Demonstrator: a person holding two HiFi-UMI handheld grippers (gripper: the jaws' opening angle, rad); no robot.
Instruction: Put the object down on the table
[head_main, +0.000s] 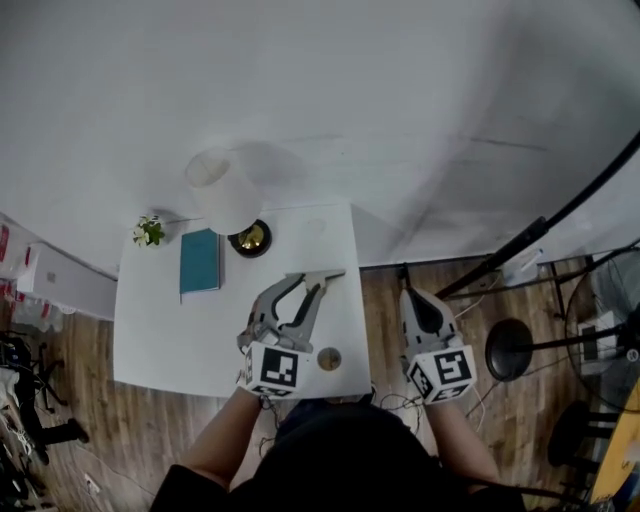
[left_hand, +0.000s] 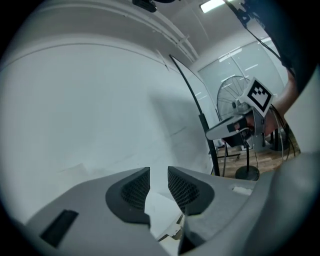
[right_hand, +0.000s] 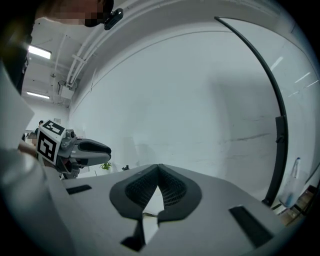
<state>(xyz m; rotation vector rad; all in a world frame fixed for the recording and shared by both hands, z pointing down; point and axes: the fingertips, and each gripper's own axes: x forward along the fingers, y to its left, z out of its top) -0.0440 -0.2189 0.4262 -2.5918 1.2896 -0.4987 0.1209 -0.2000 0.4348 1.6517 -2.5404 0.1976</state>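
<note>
With the left gripper (head_main: 320, 276) released and the right gripper (head_main: 407, 295) clenched, both empty, a careless forward swing could topple the twelve-o'clock lamp (head_main: 225, 190).

White table (head_main: 150, 330) shoved against a plain white wall (head_main: 350, 90), wood floor (head_main: 110, 430), probably a fan (left_hand: 227, 97) off right.

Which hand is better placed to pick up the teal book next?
Likely left. The left tongs hang open and empty over the white table, nearer the teal book; the right tongs are shut, past the table's right edge.
</note>
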